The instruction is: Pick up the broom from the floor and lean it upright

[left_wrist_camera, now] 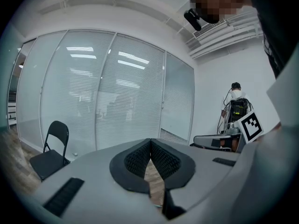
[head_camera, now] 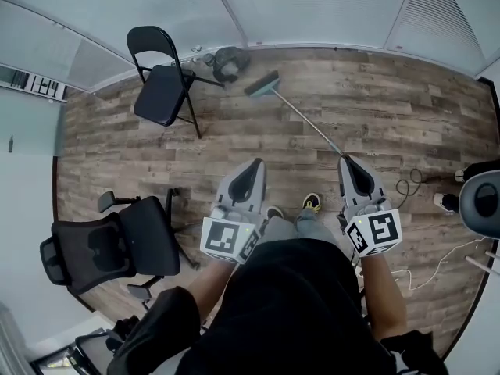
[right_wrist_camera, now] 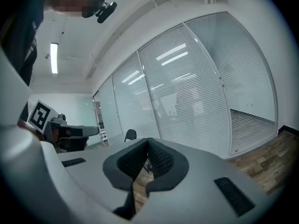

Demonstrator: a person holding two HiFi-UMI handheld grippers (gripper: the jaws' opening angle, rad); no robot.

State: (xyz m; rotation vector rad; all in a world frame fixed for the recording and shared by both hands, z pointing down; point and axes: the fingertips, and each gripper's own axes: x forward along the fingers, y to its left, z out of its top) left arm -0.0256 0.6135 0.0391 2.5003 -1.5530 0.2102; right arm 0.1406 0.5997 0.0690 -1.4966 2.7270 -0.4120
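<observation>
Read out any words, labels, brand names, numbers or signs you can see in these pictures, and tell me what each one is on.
No readable words, brands or numbers in any view.
Left cube, on the left tongs: black-and-white square markers only, no letters.
Right cube, on the right tongs: the same kind of markers, no letters.

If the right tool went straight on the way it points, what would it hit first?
Likely the broom, its handle end lying on the floor just ahead of the right tool; height is unclear, so it might pass over.
</observation>
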